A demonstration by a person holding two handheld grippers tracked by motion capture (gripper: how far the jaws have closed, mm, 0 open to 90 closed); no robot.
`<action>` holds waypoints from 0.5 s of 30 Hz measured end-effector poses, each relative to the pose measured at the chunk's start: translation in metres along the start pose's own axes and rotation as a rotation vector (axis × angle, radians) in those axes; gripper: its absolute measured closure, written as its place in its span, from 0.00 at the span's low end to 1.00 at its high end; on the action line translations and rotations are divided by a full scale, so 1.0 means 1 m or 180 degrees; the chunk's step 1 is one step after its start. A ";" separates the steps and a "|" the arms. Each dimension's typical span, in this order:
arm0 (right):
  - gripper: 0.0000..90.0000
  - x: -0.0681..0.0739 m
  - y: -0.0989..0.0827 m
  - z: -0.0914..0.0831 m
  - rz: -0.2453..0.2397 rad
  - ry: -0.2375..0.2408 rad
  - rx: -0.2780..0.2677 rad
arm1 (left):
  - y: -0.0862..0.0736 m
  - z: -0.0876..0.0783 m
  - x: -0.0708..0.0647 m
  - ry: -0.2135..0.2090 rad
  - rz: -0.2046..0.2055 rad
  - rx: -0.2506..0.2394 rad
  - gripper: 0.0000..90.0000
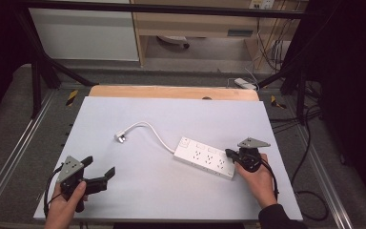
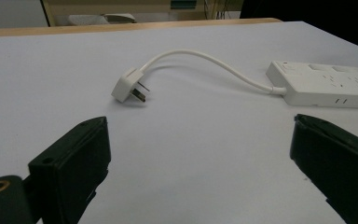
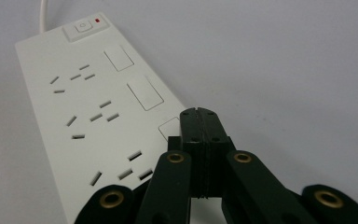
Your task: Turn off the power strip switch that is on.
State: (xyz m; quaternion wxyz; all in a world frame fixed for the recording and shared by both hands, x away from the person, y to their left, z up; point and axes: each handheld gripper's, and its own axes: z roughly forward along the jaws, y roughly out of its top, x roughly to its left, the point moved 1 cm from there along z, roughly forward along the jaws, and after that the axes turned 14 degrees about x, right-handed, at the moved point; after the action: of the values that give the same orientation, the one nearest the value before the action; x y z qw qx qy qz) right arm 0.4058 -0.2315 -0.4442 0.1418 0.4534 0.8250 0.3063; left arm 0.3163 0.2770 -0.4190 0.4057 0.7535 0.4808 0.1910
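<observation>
My right gripper rests its clenched jaws on the near end of the white power strip, a smooth plastic slab, and its view gives me the red lamp and slotted sockets that the high view blurs. From above, the strip lies right of centre on the pale matte desk. My left gripper hangs released, well apart, and its view shows the angular plug on its curved cord.

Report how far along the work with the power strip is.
Done: nothing that shows; the plug lies loose on the table. In hand: the right gripper, jaws shut, rests over the power strip end farthest from the cable. Left: the left gripper waits open, short of the plug, which is probably its next target.
</observation>
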 end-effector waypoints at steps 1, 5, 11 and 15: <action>1.00 0.000 0.000 0.000 -0.0003 0.0000 -0.0002 | 0.000 0.000 0.000 0.0003 0.0003 -0.0003 0.06; 1.00 0.000 0.000 0.000 -0.0021 -0.0007 -0.0005 | 0.000 0.000 0.000 -0.0001 0.0004 0.0003 0.06; 1.00 0.000 0.000 0.000 -0.0040 -0.0015 -0.0006 | 0.000 0.000 0.000 0.0002 0.0008 -0.0005 0.06; 1.00 0.000 -0.001 0.000 -0.0052 -0.0015 -0.0009 | 0.000 0.000 0.000 0.0001 0.0012 0.0001 0.06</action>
State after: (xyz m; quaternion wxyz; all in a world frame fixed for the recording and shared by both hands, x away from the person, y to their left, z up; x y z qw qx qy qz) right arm 0.4055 -0.2316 -0.4447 0.1470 0.4471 0.8279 0.3052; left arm 0.3164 0.2766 -0.4192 0.4051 0.7544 0.4795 0.1918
